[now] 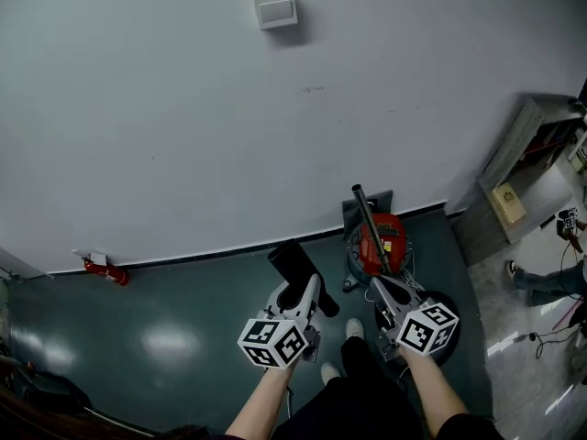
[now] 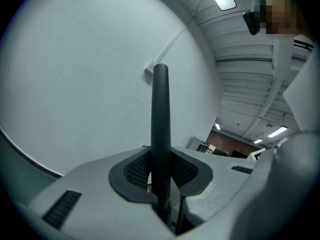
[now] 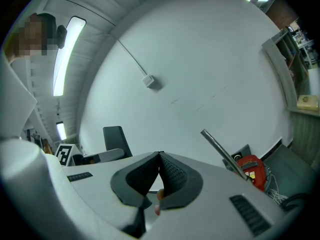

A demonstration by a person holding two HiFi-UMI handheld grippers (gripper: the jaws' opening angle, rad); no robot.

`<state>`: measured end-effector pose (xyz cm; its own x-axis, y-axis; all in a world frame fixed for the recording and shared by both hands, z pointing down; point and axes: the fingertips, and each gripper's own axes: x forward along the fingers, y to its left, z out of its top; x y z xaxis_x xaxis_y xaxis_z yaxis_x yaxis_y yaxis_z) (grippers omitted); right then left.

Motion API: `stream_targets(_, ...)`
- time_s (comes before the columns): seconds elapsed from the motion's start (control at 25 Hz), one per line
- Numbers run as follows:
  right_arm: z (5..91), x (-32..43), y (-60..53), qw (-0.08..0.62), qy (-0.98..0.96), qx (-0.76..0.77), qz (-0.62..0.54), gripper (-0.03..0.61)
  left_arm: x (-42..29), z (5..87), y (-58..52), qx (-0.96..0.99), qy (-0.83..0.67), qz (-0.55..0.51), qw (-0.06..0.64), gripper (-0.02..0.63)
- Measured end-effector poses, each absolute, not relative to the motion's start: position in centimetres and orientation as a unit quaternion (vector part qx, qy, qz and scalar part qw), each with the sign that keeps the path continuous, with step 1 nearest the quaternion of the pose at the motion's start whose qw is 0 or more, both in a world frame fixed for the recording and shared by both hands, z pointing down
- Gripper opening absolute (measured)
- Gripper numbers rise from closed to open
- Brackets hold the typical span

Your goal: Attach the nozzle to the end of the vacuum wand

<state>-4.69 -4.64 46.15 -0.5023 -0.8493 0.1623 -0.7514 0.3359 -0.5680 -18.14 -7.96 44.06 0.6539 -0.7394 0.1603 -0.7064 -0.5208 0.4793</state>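
White painted wall (image 1: 275, 136), teal floor (image 1: 174, 333). No table; everything sits at floor level.

Red canister vacuum (image 1: 385, 238) stands on the floor against the wall. Likely the heaviest piece; may roll if pushed.

Bare metal vacuum wand (image 1: 368, 214) rises tilted from the canister, its free end uppermost and nothing fitted on it. Judged stiff and smooth, so slippery under rubber pads. Best steadied a little below the open end so it cannot swing away.

Black plastic nozzle (image 1: 295, 262), flat and tapering, is held above the floor just left of the canister, apart from the wand. Looks light and rigid; should take a firm push-on.

Left tool (image 2: 161, 173): jaws partly apart, pads clamped on the nozzle's flat sides.

Right tool (image 3: 160, 160): jaws fully together, nothing between them, near the wand's foot.

Hard to read:
- Nozzle's socket end is buried behind the left tool.
- Wand's joint with the canister is covered by the right tool.
- Fit of the wand's mouth is too small to judge.
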Motion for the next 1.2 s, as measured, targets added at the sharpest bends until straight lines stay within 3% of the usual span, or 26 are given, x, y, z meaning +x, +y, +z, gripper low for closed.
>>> stream_targets(1.2,49.9,3.2,-22.1,0.082,0.815,-0.465,-0.335,0.017,-10.1,45.1,-26.8,0.854,-0.445,-0.015,0.270,0.086)
